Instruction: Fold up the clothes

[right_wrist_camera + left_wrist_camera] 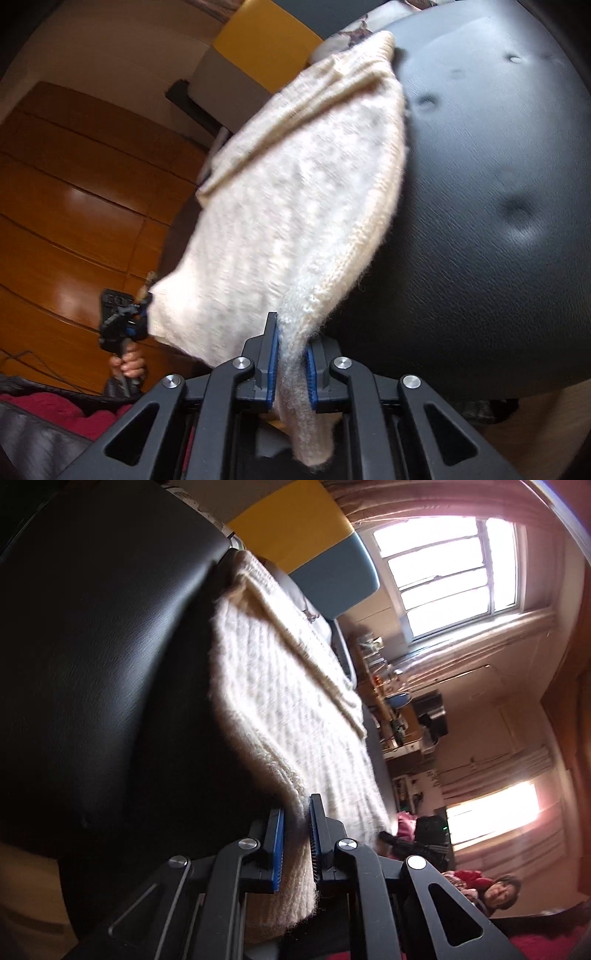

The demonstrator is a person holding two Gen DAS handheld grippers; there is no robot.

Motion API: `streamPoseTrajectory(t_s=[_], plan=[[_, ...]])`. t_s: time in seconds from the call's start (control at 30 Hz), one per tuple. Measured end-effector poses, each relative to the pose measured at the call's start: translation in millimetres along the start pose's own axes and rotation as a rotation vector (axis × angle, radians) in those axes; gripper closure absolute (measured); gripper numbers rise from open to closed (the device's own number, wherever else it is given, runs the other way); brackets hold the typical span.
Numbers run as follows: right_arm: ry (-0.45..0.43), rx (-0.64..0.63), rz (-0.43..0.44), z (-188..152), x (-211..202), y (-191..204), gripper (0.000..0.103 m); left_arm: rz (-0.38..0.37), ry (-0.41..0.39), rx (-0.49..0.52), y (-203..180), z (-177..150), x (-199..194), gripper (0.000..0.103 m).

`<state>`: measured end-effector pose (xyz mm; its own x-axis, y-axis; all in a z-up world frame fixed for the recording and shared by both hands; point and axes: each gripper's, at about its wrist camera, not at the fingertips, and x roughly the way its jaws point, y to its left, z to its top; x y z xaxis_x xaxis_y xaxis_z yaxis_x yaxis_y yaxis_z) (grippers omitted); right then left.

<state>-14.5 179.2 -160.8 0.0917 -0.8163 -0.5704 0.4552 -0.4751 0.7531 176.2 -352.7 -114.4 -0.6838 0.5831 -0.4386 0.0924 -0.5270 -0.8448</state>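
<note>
The left gripper has its jaws closed on a thick fold of the cream knitted sweater – the blue pads press the wool from both sides, and a fuzzy end of the knit hangs out behind them. From there the sweater stretches away from the camera along the edge of a black padded leather surface, ribbed and tan-edged on its far side.

The right gripper is likewise clamped on the sweater: its jaws stand nearly together with a bunched corner of the knit pinched between the blue pads, a tuft trailing down below them. In the right wrist view the garment is spread like a sheet between the two grips, lifted off at the near side and lying against the black tufted leather at its far end and along its right edge. At the sweater's other near corner the left gripper shows small and dark, a hand wrapped round its handle below.

A glossy wooden floor lies beneath, with a yellow panel beyond. In the left wrist view bright windows with pale curtains, a cluttered shelf – and a person seated low at the edge – fill the background
</note>
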Motion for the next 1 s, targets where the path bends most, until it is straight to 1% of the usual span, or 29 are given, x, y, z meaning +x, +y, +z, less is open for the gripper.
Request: streamPoseTrajectory(t_s=[0.03,0.1,0.17,0.23,0.27,0.3,0.4,0.47,0.53,0.57,0.6,0.63,0.7,0.77,0.8,0.83,0.87,0.93,1.0], plan=[[-0.006,0.0,0.017,2.9,0.4,2.4,0.092,-0.01,-0.005,-0.002,-1.7,3.5,0.1,0.091],[0.014,-0.005,0.012,7.9,5.4,2.1,0.092,-0.031,-0.016,-0.006,-5.1,11.9,0.6,0.091],[0.059,0.013,-0.02,10.2,15.6,-5.4,0.092,-0.051,-0.022,-0.013,-7.4,22.9,3.2,0.091],[0.102,0.023,-0.066,7.2,18.5,-14.3,0.093,-0.053,-0.023,-0.018,-9.1,30.0,7.5,0.091],[0.119,0.029,-0.08,6.0,18.7,-17.9,0.092,-0.054,-0.024,-0.02,-9.8,33.2,9.6,0.091],[0.127,0.035,-0.069,5.6,16.4,-18.9,0.092,-0.054,-0.024,-0.022,-10.6,36.4,11.6,0.091],[0.147,0.05,-0.051,6.2,13.9,-22.7,0.086,-0.021,-0.017,-0.021,-6.6,42.5,15.9,0.091],[0.15,0.036,-0.05,6.0,12.7,-20.9,0.081,-0.01,-0.001,-0.032,-1.3,44.7,20.9,0.091],[0.176,0.039,-0.026,5.2,12.8,-19.3,0.078,0.007,0.013,-0.044,8.0,40.9,20.9,0.091],[0.199,0.058,-0.008,5.0,14.4,-20.7,0.078,0.008,0.022,-0.052,10.7,39.7,22.8,0.091],[0.226,0.093,-0.006,5.1,17.5,-25.6,0.084,0.009,0.025,-0.06,12.7,38.4,24.2,0.091],[0.226,0.095,-0.042,5.0,18.5,-25.5,0.096,0.01,0.028,-0.067,14.5,37.1,25.5,0.091],[0.222,0.039,-0.082,2.2,14.9,-18.9,0.096,0.026,0.034,-0.065,16.3,34.7,27.1,0.091],[0.22,0.021,-0.088,-0.2,16.5,-13.9,0.091,0.036,0.043,-0.054,16.5,31.8,24.6,0.091],[0.216,0.016,-0.088,-1.6,16.8,-12.6,0.091,0.038,0.05,-0.052,16.9,30.6,21.9,0.091],[0.204,0.031,-0.074,-3.3,15.7,-15.1,0.09,0.056,0.053,-0.043,17.3,29.5,18.1,0.091],[0.19,0.056,-0.047,-4.7,15.3,-18.5,0.084,0.078,0.056,-0.032,17.7,28.5,14.0,0.089],[0.168,0.107,0.014,-7.0,12.3,-25.7,0.074,0.128,0.076,0.019,17.9,24.4,8.3,0.081],[0.15,0.152,0.059,-9.7,9.7,-32.0,0.073,0.166,0.12,0.049,21.0,17.0,8.4,0.067]])
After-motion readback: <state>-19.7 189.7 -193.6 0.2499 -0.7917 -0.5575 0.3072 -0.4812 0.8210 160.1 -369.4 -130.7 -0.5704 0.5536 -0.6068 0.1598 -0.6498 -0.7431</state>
